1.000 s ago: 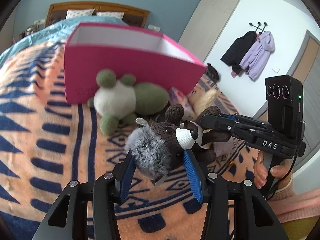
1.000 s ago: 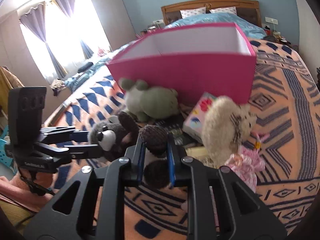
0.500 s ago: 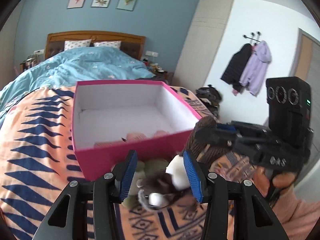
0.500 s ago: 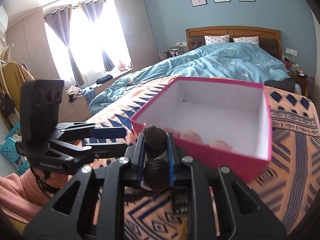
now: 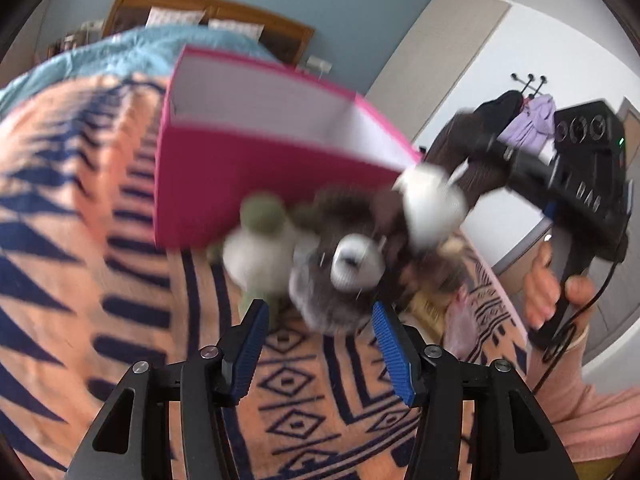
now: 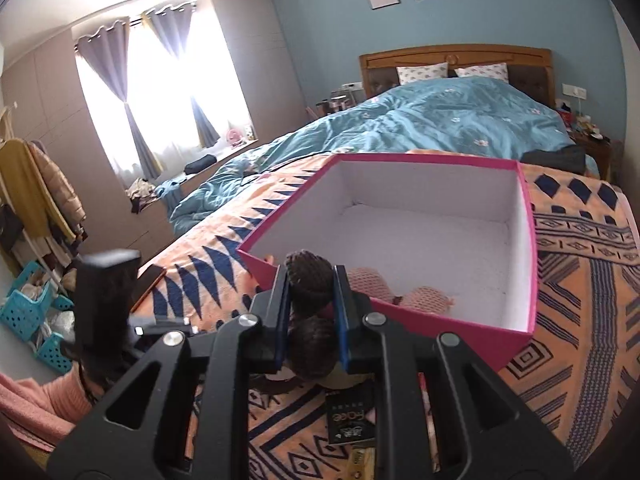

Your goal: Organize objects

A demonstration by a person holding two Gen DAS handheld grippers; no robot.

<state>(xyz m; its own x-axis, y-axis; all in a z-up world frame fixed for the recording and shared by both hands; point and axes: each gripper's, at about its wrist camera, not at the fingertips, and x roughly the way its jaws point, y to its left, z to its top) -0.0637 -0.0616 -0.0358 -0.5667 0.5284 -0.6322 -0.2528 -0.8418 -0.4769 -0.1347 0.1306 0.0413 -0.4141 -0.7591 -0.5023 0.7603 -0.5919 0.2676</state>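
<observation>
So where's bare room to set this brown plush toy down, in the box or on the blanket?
Most of the pink box floor is bare, bordered by its far and right walls; only the near edge holds pink items. Bare blanket lies right of the box. In front of it is crowded: green plush, black booklet.

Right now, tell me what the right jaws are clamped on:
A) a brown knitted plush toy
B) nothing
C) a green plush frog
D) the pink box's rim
A: in the right wrist view the brown knitted plush toy sits pinched between the blue pads, in front of the pink cardboard box.
</observation>
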